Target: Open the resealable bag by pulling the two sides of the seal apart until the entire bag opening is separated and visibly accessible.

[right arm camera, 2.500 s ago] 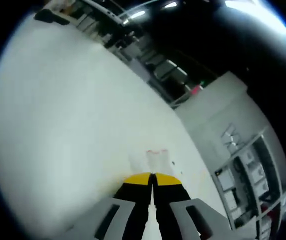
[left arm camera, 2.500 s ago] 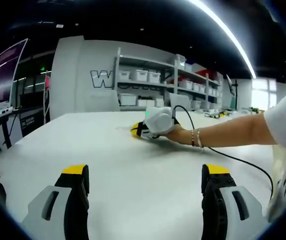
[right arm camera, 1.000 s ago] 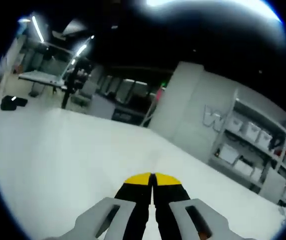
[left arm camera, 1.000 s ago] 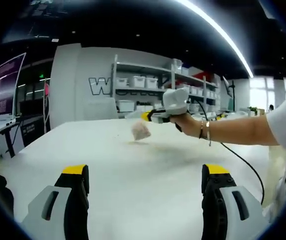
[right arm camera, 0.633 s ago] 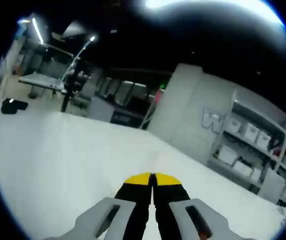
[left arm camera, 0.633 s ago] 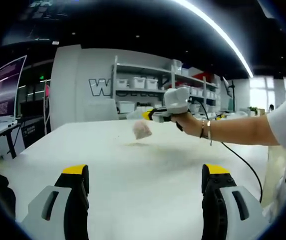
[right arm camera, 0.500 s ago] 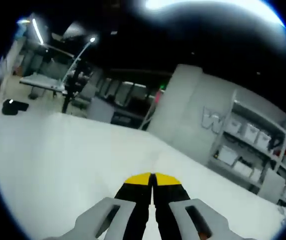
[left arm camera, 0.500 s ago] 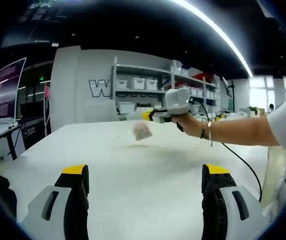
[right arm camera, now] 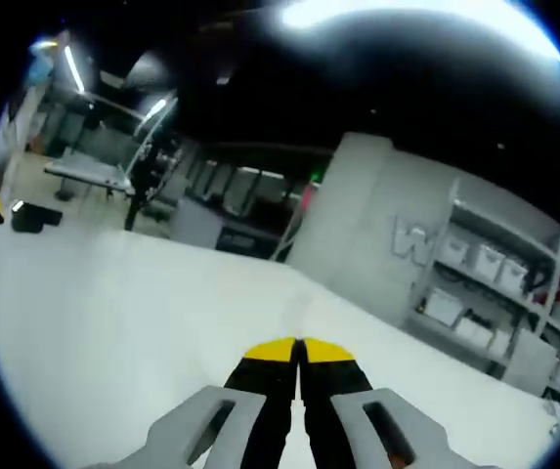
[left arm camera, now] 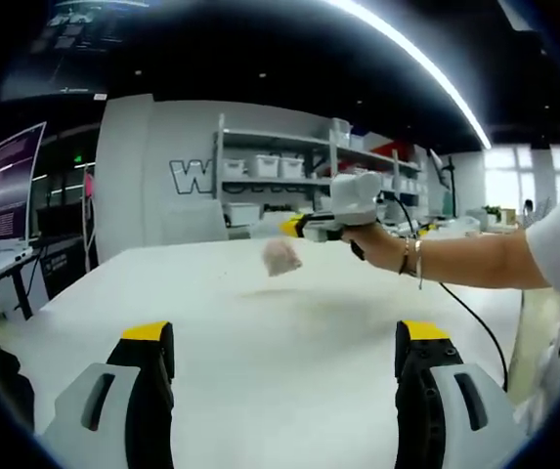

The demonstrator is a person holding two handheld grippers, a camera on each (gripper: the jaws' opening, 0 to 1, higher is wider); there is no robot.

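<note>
A small clear resealable bag [left arm camera: 281,258], with something pale pink inside, hangs in the air above the white table [left arm camera: 211,303]. My right gripper [left arm camera: 289,227] comes into the left gripper view from the right, held level in a person's hand, its yellow tips shut on the bag's top edge. In the right gripper view its jaws [right arm camera: 299,350] are pressed together and the bag is hidden beneath them. My left gripper [left arm camera: 285,337] is open, low and well short of the bag, with nothing between its fingers.
A black cable [left arm camera: 460,303] trails from the right gripper across the table. The person's forearm [left arm camera: 475,264] reaches in from the right. Shelves with white bins [left arm camera: 280,166] stand behind the table, and a monitor [left arm camera: 6,191] is at the left.
My right gripper has lifted the bag off the table and now holds it in the air, drifting slightly right over the last second. My left gripper stays open and still.
</note>
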